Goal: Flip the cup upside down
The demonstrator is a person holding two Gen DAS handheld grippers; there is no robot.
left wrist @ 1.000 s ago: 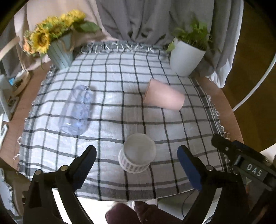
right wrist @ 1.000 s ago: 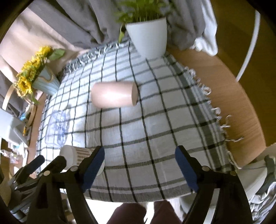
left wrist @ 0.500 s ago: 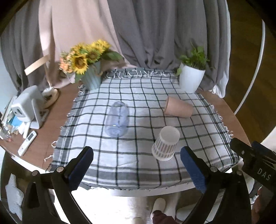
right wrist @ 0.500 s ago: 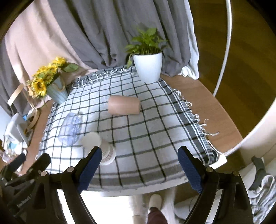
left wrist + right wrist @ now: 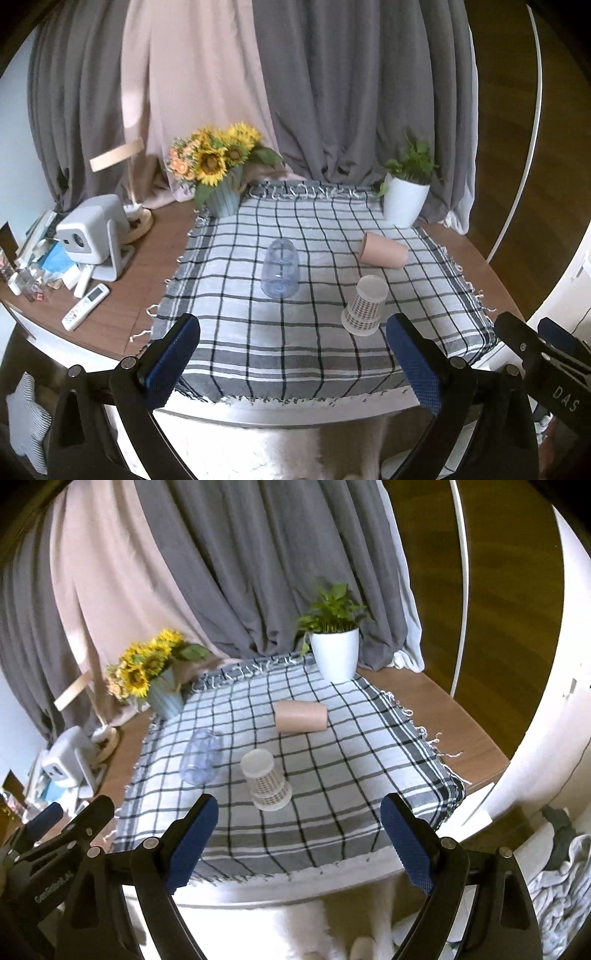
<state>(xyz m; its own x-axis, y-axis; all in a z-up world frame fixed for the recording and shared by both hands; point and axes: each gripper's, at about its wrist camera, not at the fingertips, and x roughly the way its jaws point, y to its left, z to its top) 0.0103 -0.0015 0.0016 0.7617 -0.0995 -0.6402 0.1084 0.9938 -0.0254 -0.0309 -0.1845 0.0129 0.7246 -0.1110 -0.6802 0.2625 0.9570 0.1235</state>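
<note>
Patterned cup (image 5: 364,307) stands inverted on checked cloth (image 5: 236,332), 1 o'clock of spread, empty left gripper (image 5: 295,363); right gripper (image 5: 298,843) likewise spread, empty. Flip looks done.

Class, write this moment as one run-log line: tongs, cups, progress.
left tongs: open, empty | right tongs: open, empty | patterned cup: upside down on cloth | pink cup: on side | clear cup: on side
</note>
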